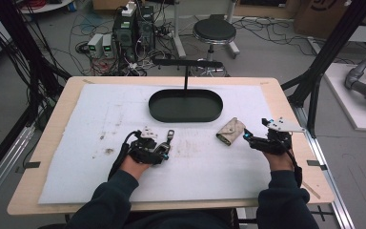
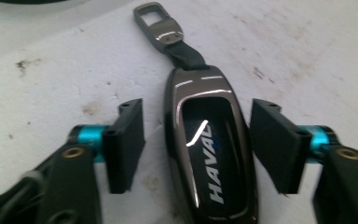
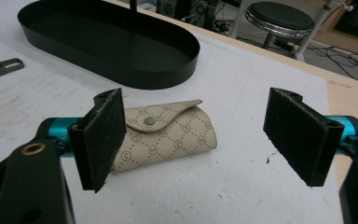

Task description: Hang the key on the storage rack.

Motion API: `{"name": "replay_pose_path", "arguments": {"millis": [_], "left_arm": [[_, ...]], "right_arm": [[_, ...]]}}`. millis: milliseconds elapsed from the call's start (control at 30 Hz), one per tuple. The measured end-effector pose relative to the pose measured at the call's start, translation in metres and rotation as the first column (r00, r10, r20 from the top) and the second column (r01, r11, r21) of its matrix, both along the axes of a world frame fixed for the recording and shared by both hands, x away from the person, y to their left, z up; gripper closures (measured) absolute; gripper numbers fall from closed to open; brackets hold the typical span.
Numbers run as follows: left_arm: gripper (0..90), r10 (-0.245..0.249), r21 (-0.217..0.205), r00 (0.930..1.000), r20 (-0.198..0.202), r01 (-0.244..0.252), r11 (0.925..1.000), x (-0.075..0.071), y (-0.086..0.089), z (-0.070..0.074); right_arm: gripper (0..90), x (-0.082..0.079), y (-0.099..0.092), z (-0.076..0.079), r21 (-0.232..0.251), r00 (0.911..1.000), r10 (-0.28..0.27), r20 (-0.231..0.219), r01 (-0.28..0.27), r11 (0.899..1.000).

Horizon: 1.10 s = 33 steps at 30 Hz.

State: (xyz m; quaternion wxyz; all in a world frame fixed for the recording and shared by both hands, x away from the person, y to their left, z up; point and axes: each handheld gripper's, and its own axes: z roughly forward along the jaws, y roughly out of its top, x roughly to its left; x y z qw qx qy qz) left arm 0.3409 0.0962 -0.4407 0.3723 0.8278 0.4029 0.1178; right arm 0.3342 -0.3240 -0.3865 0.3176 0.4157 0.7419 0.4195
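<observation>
Now both grippers sit open over the table.
Left gripper straddles the key fob lying flat, pads clear of it; right gripper gapes just short of the pouch, near the black tray.

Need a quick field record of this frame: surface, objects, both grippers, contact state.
surface: white mat on a wooden table
car key fob: dark glossy, "HAVAL" lettering, metal clip end, lying flat on the mat
key pouch: beige patterned, snap flap closed, lying on the mat
tray: black oval with upright handle, behind both items
left gripper: open, jaws either side of the car key fob, pads clear of it
right gripper: open, key pouch ahead, nearer one pad, not gripped
held: nothing
</observation>
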Motion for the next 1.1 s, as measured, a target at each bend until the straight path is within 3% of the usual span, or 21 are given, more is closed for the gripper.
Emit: {"name": "replay_pose_path", "arguments": {"millis": [100, 267, 300, 333, 367, 400, 567, 733, 833, 1100], "left_arm": [[31.4, -0.003, 0.007, 0.9994, 0.035, 0.003, 1.0000, 0.002, -0.007, -0.003], [26.8, -0.019, 0.073, 0.9970, 0.074, 0.014, 0.9972, 0.003, -0.018, -0.005], [28.3, -0.021, 0.074, 0.9971, 0.073, 0.015, 0.9972, 0.003, -0.018, -0.005], [39.3, -0.028, 0.077, 0.9967, 0.076, 0.022, 0.9968, 0.003, -0.018, -0.004], [39.3, -0.040, 0.071, 0.9963, 0.076, 0.035, 0.9969, 0.002, -0.017, -0.002], [47.1, -0.044, 0.072, 0.9963, 0.073, 0.038, 0.9967, 0.003, -0.017, -0.002], [48.1, -0.039, 0.065, 0.9975, 0.059, 0.035, 0.9973, 0.004, -0.016, -0.001], [48.4, -0.007, 0.024, 0.9992, 0.039, 0.006, 0.9997, 0.009, -0.010, 0.001], [48.5, 0.015, -0.026, 0.9992, 0.036, -0.014, 0.9996, 0.013, -0.002, 0.008], [48.6, 0.048, -0.096, 0.9952, 0.085, -0.039, 0.9946, 0.026, 0.013, 0.038]], "right_arm": [[21.5, 0.000, 0.002, 0.000, -0.006, 1.0000, 0.006, 0.000, -0.006, 1.000], [21.5, 0.000, 0.003, 0.000, -0.008, 1.0000, 0.005, -0.001, -0.005, 1.000], [21.5, 0.000, 0.002, 0.000, -0.006, 1.0000, 0.005, -0.002, -0.005, 1.000], [21.5, 0.000, 0.002, 0.000, -0.006, 1.0000, 0.006, -0.002, -0.006, 1.000], [21.5, 0.000, 0.002, 0.000, -0.006, 1.0000, 0.006, -0.002, -0.006, 1.000], [21.5, 0.000, 0.002, 0.000, -0.006, 1.0000, 0.005, -0.002, -0.005, 1.000], [21.5, -0.001, 0.002, 0.000, -0.007, 1.0000, 0.006, 0.001, -0.006, 1.000], [21.5, -0.001, 0.001, 0.000, -0.008, 1.0000, 0.006, 0.000, -0.006, 1.000], [21.5, 0.000, 0.001, 0.001, -0.009, 1.0000, 0.006, 0.002, -0.006, 1.000], [21.5, -0.001, 0.001, 0.001, -0.004, 1.0000, 0.002, 0.002, -0.002, 1.000]]}}
